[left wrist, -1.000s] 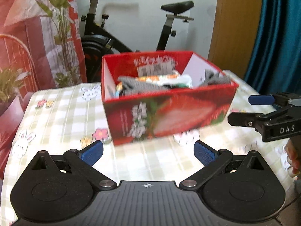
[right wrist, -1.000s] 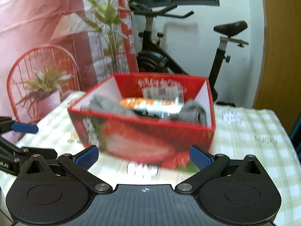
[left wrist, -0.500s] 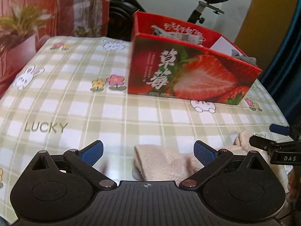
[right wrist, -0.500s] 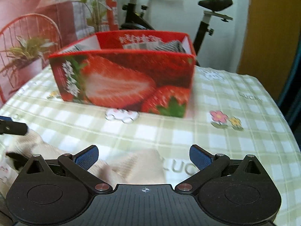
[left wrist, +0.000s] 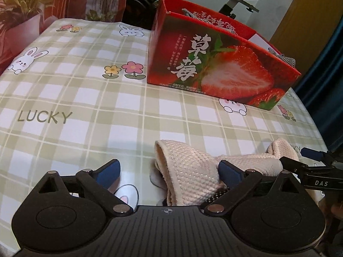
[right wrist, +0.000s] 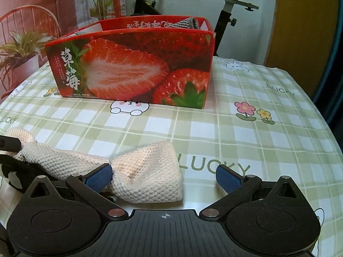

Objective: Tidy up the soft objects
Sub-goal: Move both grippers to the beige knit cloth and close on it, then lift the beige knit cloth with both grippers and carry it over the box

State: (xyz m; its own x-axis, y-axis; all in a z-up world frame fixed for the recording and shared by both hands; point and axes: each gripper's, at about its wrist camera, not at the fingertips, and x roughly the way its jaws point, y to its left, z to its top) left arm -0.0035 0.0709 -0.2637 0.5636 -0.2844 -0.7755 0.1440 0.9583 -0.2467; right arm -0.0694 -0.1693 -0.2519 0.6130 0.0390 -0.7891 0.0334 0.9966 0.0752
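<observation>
A cream knitted cloth (left wrist: pixel 193 171) lies twisted on the checked tablecloth near the front edge; it also shows in the right wrist view (right wrist: pixel 148 177). My left gripper (left wrist: pixel 169 171) is open and low over the cloth's left end, which lies between the fingers. My right gripper (right wrist: pixel 165 176) is open around the cloth's right end; it shows at the right of the left wrist view (left wrist: pixel 300 160). A red strawberry box (left wrist: pixel 214 64) behind holds grey knitted items (right wrist: pixel 186 22).
The table (left wrist: pixel 64 85) has a green checked cloth with rabbits and flowers. An exercise bike (right wrist: pixel 225 4) stands behind the box (right wrist: pixel 133 68). Potted plants (right wrist: pixel 19 49) and a red chair are at the left. A blue curtain (left wrist: pixel 325 64) hangs at the right.
Both grippers have dropped from above the box to the table's front. They now sit lower and closer over the cream cloth's two ends, still open.
</observation>
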